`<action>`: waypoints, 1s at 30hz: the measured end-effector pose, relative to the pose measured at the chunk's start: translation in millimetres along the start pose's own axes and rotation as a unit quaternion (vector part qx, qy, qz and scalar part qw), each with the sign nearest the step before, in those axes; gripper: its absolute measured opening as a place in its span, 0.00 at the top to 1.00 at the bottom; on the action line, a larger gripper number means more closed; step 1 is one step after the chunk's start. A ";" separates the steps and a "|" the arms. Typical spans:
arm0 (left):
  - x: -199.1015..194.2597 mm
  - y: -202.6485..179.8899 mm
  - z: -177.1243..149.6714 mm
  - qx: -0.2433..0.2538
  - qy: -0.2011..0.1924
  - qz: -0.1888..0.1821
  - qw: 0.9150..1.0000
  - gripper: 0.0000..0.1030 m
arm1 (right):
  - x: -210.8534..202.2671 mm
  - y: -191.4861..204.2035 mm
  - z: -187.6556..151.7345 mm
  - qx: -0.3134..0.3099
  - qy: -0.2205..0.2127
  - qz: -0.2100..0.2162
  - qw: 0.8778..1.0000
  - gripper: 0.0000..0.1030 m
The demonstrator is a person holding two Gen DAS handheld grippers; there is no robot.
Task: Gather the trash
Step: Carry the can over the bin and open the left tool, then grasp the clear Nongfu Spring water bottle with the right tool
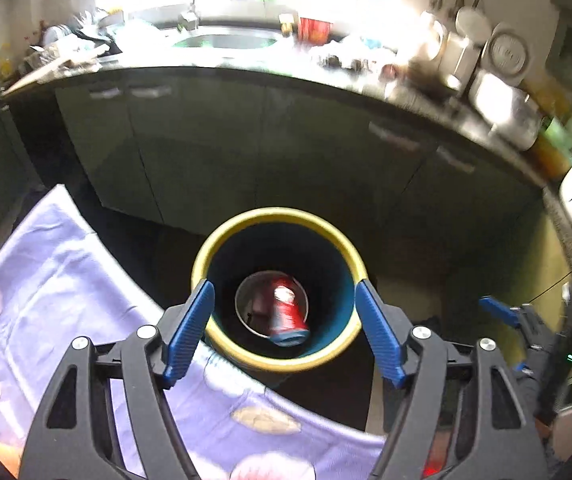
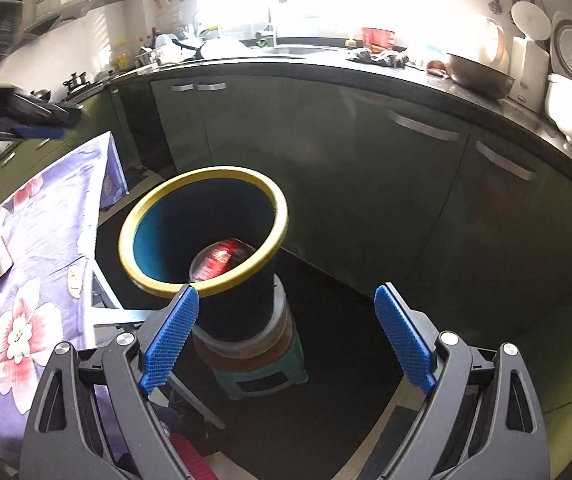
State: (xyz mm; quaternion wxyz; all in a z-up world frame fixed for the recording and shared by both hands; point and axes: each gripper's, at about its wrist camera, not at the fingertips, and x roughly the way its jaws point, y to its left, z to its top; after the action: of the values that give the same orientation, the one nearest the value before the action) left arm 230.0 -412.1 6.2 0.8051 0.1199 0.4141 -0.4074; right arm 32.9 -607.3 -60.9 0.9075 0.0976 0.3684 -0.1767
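Left tongs (image 1: 283, 330), apart and empty, hang directly over the bin (image 1: 221, 236); a red can (image 1: 286, 312) lies on its side at the bottom. Right tongs (image 2: 286, 344), also apart w/ nothing held, sit beside the bin. Remaining trash lies left, on the tabletop (image 2: 57, 216).

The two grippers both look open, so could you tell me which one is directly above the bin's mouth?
The left gripper: its fingers frame the yellow-rimmed bin and the red can inside. The right gripper sits off to one side.
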 end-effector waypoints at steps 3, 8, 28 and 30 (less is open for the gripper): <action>-51.4 10.7 -19.7 -0.020 -0.042 0.000 0.999 0.30 | -3.3 13.6 2.5 -0.013 -0.002 0.010 1.000 0.14; -139.1 42.9 -75.7 -0.052 -0.110 0.050 0.991 0.25 | -11.3 45.0 6.3 -0.040 -0.009 0.031 0.999 0.14; -277.0 162.9 -301.7 -0.233 -0.148 0.216 0.936 0.21 | -44.0 322.5 -3.6 -0.162 0.022 0.301 0.939 0.12; -280.0 166.6 -306.9 -0.233 -0.151 0.218 0.936 0.21 | -47.5 342.2 -7.4 -0.157 0.019 0.305 0.939 0.11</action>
State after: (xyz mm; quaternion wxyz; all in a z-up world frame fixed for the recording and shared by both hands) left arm 90.1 13.1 3.4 0.9324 -0.0464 0.3351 -0.1270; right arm 130.9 -278.8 -16.7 0.9143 0.0649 0.3616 0.1704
